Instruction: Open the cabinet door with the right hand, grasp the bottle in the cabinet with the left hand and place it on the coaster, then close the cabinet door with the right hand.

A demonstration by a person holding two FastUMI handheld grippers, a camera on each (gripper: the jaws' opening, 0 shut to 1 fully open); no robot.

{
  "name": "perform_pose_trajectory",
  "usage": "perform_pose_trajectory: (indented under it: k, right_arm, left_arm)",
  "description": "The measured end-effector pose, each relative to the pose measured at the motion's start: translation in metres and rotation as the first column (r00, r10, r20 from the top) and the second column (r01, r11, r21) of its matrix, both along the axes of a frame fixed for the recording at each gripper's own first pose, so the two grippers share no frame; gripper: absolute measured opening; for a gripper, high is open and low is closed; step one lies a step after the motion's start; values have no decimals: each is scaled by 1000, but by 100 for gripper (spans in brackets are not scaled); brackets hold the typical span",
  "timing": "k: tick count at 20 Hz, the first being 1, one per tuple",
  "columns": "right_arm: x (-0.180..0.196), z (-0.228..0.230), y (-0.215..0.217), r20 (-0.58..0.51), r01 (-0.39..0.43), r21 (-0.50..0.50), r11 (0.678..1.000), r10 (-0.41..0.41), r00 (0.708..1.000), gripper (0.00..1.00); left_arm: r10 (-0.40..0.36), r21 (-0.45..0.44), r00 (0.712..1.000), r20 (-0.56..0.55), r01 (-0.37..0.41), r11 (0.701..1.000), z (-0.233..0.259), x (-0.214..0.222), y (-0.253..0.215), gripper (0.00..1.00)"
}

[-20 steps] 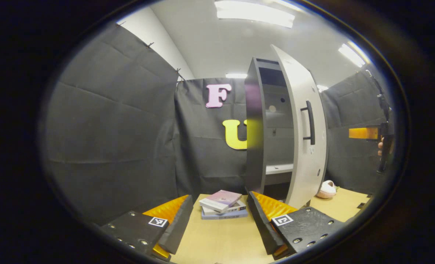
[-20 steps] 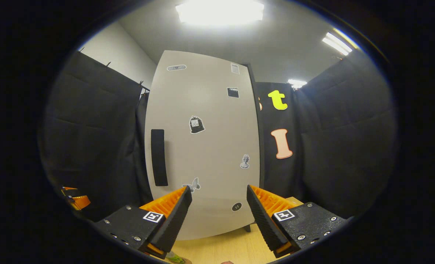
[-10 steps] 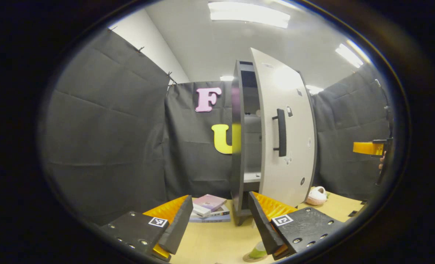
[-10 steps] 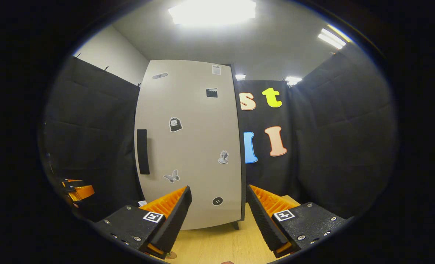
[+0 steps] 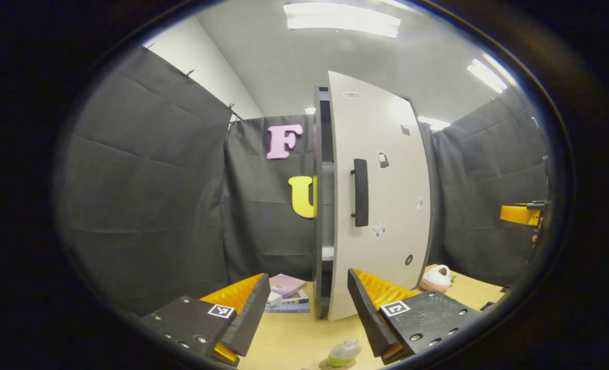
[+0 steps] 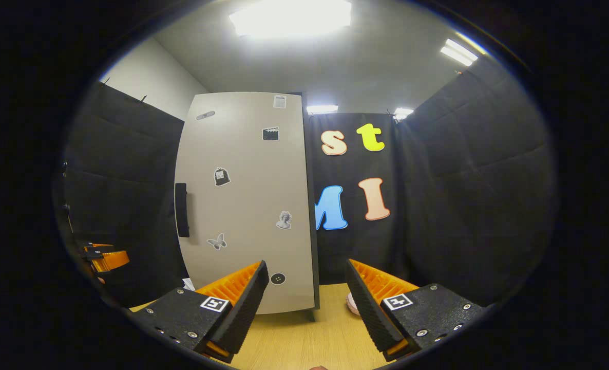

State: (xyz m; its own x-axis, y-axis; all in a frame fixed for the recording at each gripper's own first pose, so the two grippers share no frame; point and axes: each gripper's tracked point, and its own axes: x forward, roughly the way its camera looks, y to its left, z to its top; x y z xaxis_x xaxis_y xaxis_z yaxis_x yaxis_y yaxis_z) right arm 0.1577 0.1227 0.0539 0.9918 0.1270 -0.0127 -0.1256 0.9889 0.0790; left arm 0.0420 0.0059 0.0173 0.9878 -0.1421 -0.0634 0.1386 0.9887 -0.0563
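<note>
A tall grey cabinet [image 5: 318,216] stands on the wooden table, its pale door [image 5: 386,205] with a black handle [image 5: 360,192] nearly shut, a narrow gap left at the handle side. A small green bottle [image 5: 343,352] stands on a round coaster [image 5: 330,366] near the table's front. My left gripper [image 5: 307,277] is open and empty, back from the cabinet. In the right gripper view the door [image 6: 243,205] and its handle [image 6: 181,209] face me, and my right gripper [image 6: 306,263] is open, clear of the door. The other gripper [image 6: 101,257] shows at the far left.
A stack of books [image 5: 286,297] lies left of the cabinet's foot. A pink slipper-like thing [image 5: 436,277] rests to its right on the table [image 5: 289,339]. The right gripper [image 5: 520,213] and a hand show at the far right edge. Black cloth walls surround the booth.
The door has swung from well open to nearly shut. Both grippers have drawn back from the cabinet. The bottle on the coaster has come into the left gripper view.
</note>
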Motion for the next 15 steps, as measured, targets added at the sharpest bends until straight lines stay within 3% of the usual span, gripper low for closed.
perform_pose_trajectory:
  k: [15]
  right_arm:
    - [-3,-18,-47,-29,29,51,998,-28,999,93]
  left_arm:
    - [27,29,1000,6,-27,999,12,-8,-22,92]
